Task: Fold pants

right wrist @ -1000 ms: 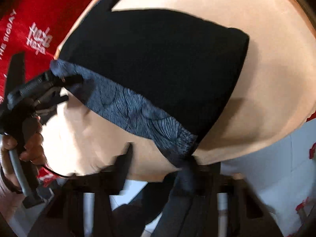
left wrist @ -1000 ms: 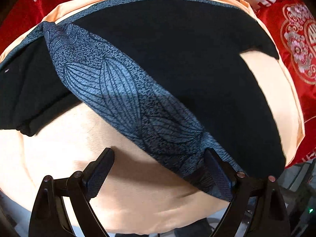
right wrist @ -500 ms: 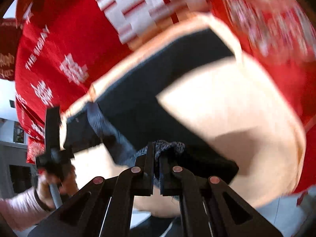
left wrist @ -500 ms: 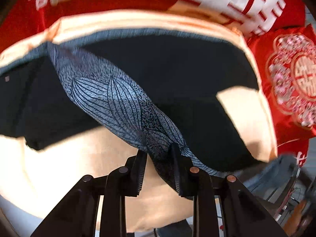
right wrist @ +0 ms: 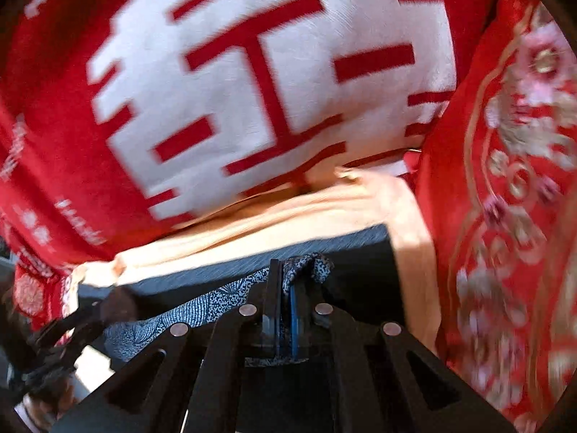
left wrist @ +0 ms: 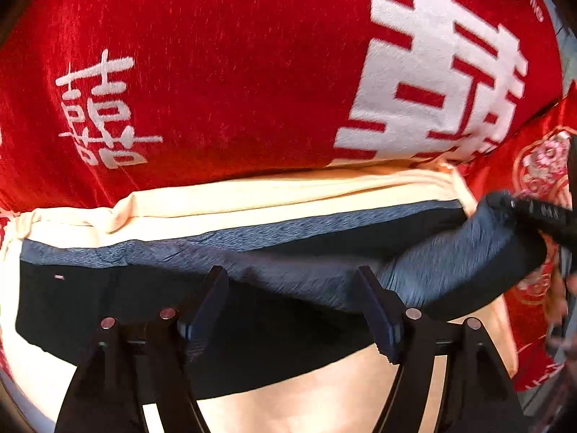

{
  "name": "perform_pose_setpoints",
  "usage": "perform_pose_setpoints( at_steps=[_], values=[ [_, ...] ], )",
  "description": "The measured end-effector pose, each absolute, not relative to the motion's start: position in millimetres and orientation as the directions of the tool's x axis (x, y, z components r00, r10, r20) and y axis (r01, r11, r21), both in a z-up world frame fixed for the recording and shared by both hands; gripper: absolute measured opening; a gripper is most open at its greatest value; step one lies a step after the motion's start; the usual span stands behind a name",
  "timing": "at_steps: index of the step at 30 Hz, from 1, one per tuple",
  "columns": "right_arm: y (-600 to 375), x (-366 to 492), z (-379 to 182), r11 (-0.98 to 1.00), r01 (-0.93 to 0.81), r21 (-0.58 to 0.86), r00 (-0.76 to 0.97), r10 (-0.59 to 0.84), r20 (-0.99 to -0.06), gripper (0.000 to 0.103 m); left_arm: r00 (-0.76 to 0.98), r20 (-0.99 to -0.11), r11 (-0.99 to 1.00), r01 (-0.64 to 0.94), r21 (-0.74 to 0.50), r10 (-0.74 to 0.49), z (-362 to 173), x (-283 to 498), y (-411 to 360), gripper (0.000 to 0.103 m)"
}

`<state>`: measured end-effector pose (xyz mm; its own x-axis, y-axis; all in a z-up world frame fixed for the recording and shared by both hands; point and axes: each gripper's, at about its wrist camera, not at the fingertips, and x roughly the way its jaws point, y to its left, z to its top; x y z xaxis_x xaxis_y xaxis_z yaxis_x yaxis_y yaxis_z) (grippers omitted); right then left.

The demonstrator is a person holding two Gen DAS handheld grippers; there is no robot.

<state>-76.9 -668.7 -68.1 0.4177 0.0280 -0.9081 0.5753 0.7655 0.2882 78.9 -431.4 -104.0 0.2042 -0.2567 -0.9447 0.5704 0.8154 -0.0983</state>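
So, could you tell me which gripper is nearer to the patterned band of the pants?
Right. The right gripper is shut on the patterned band of the pants. The left gripper hangs just above the band, its jaws opening, gripping nothing.

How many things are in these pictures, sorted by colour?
Red: 2, a blanket with white characters and an embroidered cushion.
Peach: 1, a cloth.
Black and blue-grey: 1, pants.
Black: 2, the left tool and right tool.
Total: 6.

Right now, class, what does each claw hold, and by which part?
Right claw: pants, pinched at the patterned waistband. Left claw: nothing, its jaws opening.
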Motion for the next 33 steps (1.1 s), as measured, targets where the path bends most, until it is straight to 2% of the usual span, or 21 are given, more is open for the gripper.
perform_pose_setpoints(
  at_steps=[4, 5, 6, 7, 8, 9, 11, 12, 14, 16, 18, 22, 24, 25, 26, 27, 31, 32, 33],
  values=[
    [-690.1, -73.2, -98.0, 0.745, 0.640, 0.190, 0.344, -0.056, -0.937, 0.008, 0.197, -0.970, 0.826, 0.564, -0.010, -0.146, -136.2, 78.4, -419.2, 0.074],
    [-694.7, -74.6, -103.6, 0.732, 0.656, 0.185, 0.327, -0.055, -0.943, 0.017, 0.187, -0.977, 0.825, 0.564, 0.023, -0.101, -152.3, 77.4, -418.3, 0.074],
    [-696.5, -73.6, -104.1, 0.727, 0.659, 0.193, 0.328, -0.048, -0.943, 0.035, 0.180, -0.980, 0.825, 0.565, 0.038, -0.079, -158.5, 75.9, -412.2, 0.073],
    [-696.5, -76.0, -101.7, 0.726, 0.654, 0.212, 0.344, -0.036, -0.938, 0.048, 0.172, -0.984, 0.824, 0.563, 0.054, -0.053, -168.5, 75.0, -409.9, 0.073],
    [-693.7, -78.3, -94.7, 0.736, 0.645, 0.206, 0.356, -0.051, -0.933, 0.076, 0.162, -0.986, 0.823, 0.563, 0.067, -0.030, -180.1, 74.4, -409.4, 0.074],
    [-690.3, -81.4, -85.8, 0.746, 0.638, 0.191, 0.368, -0.078, -0.927, 0.083, 0.155, -0.988, 0.823, 0.562, 0.082, -0.008, -188.4, 74.2, -409.4, 0.074],
    [-680.9, -90.4, -67.0, 0.770, 0.605, 0.202, 0.407, -0.082, -0.910, 0.083, 0.128, -0.991, 0.828, 0.552, 0.092, 0.025, -206.8, 74.7, -409.4, 0.074],
    [-676.9, -95.9, -61.0, 0.770, 0.599, 0.220, 0.418, -0.066, -0.906, 0.083, 0.136, -0.991, 0.835, 0.543, 0.091, 0.020, -208.3, 75.4, -408.3, 0.081],
    [-670.5, -111.4, -55.9, 0.754, 0.608, 0.248, 0.419, -0.039, -0.907, 0.083, 0.161, -0.986, 0.839, 0.531, 0.119, 0.038, -208.8, 78.4, -407.4, 0.087],
    [-658.8, -133.7, -63.2, 0.721, 0.634, 0.281, 0.396, 0.009, -0.918, 0.077, 0.150, -0.988, 0.845, 0.523, 0.112, 0.038, -209.8, 80.8, -406.1, 0.087],
    [-652.0, -153.8, -82.9, 0.676, 0.673, 0.300, 0.360, 0.055, -0.931, 0.062, 0.145, -0.989, 0.848, 0.518, 0.111, 0.040, -210.2, 82.3, -405.1, 0.087],
    [-658.3, -181.7, -130.4, 0.514, 0.784, 0.348, 0.332, 0.126, -0.935, 0.055, 0.164, -0.985, 0.838, 0.531, 0.125, 0.043, -210.8, 81.1, -405.0, 0.087],
    [-665.8, -186.0, -142.2, 0.450, 0.814, 0.368, 0.362, 0.102, -0.926, 0.054, 0.175, -0.984, 0.835, 0.535, 0.131, 0.043, -211.5, 80.5, -405.0, 0.087],
    [-668.8, -185.2, -142.5, 0.438, 0.819, 0.370, 0.373, 0.082, -0.924, 0.048, 0.176, -0.983, 0.834, 0.536, 0.133, 0.044, -211.6, 80.7, -407.9, 0.087],
    [-671.2, -183.5, -140.9, 0.434, 0.823, 0.367, 0.379, 0.062, -0.923, 0.022, 0.176, -0.983, 0.834, 0.536, 0.134, 0.045, -211.2, 80.2, -407.8, 0.087],
    [-673.7, -179.1, -137.4, 0.441, 0.829, 0.343, 0.366, 0.034, -0.930, 0.008, 0.174, -0.984, 0.834, 0.536, 0.134, 0.046, -211.0, 80.3, -407.9, 0.087],
    [-663.8, -163.3, -103.5, 0.598, 0.761, 0.251, 0.370, -0.081, -0.926, 0.008, 0.174, -0.983, 0.829, 0.541, 0.139, 0.051, -209.3, 77.6, -415.2, 0.087],
    [-660.6, -162.5, -105.2, 0.631, 0.747, 0.209, 0.338, -0.089, -0.937, 0.011, 0.178, -0.983, 0.828, 0.542, 0.143, 0.053, -209.6, 77.2, -415.3, 0.087],
    [-661.0, -165.4, -108.4, 0.630, 0.751, 0.200, 0.318, -0.079, -0.945, 0.021, 0.179, -0.982, 0.828, 0.541, 0.145, 0.055, -209.1, 77.2, -416.2, 0.087]
  ],
)
